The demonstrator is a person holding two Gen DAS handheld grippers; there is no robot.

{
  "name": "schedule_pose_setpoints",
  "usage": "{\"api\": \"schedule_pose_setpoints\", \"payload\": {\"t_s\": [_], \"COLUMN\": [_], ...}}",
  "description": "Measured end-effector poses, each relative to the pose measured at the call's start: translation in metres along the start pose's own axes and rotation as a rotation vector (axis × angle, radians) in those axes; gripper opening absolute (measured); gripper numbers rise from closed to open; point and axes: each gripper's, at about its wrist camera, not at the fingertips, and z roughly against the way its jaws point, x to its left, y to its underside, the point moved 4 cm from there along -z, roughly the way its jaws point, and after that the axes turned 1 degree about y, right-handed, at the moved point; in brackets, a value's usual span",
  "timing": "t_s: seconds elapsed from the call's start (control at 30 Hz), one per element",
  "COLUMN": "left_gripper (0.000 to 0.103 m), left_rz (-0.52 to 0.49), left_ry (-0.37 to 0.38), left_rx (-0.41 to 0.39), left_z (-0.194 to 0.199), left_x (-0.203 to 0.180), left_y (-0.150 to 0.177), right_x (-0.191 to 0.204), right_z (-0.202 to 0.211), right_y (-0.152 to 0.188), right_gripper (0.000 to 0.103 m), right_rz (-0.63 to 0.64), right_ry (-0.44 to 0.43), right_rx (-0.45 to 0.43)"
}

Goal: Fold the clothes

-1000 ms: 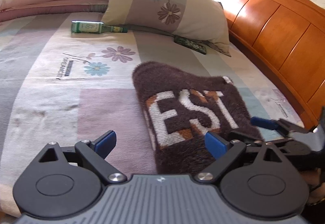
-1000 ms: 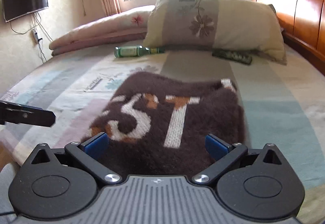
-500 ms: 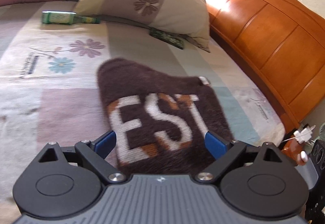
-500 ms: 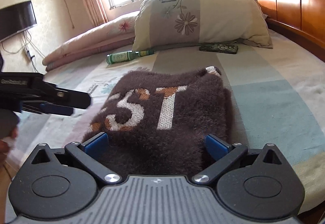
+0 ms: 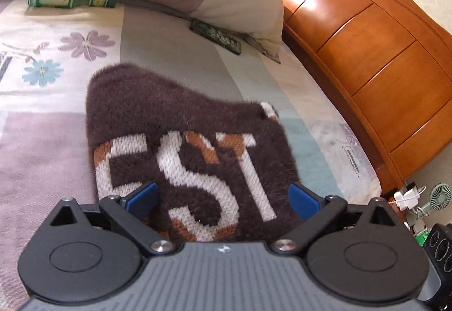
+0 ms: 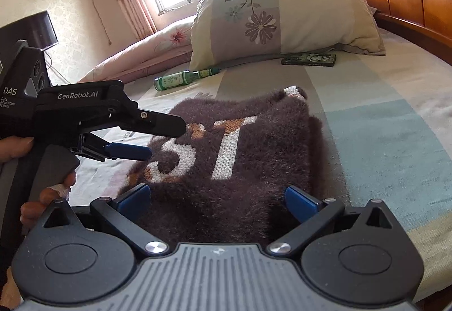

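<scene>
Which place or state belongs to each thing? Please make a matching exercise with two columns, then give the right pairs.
Things:
1. brown sweater
2. green bottle
3. phone
4. left gripper

Places or states:
A. flat, in front of the pillow's right end
B. open, above the sweater
C. folded, lettering on top
D. lying on its side by the pillow's left end

Pairs: 1-C, 2-D, 3-A, 4-B

Left gripper: black body, white "GenRobot.AI" and "DAS" lettering, blue pads, silver screw. Right gripper: ribbed grey housing, black linkage arms, silver rivets. Hand: bare skin, taped finger
</scene>
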Motion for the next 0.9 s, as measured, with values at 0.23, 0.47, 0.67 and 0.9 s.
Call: {"api": "schedule_pose_setpoints", "payload": {"t_s": [0.23,0.47,0.67,0.9], "left_gripper": [0.099,0.099,0.099,0.099], "left_rz": [0.008,0.043,0.025,0.008], "left_ry": [0.008,0.0,-0.071,-0.12], "left_rx": [0.017,-0.019,-0.004,-0.028], "left_z": [-0.007,0.01,0.013,0.011], "left_x": [0.002,0.012,0.016,0.02], "left_y": [0.003,-0.003,-0.002,-0.016], "right_x": [-0.016,-0.044,-0.071,-0.083], "right_z": [0.01,0.026,0.019,0.005], "right_y": [0.005,0.005,0.013,0.018], "right_gripper": [0.103,0.103,0.103,0.103], "right_rz": [-0.109,-0.198,-0.321,-0.378], "right_ry": [-0.04,-0.046,-0.078,-0.107], "right_rx": [0.024,-0.002,0.006,0.046]}}
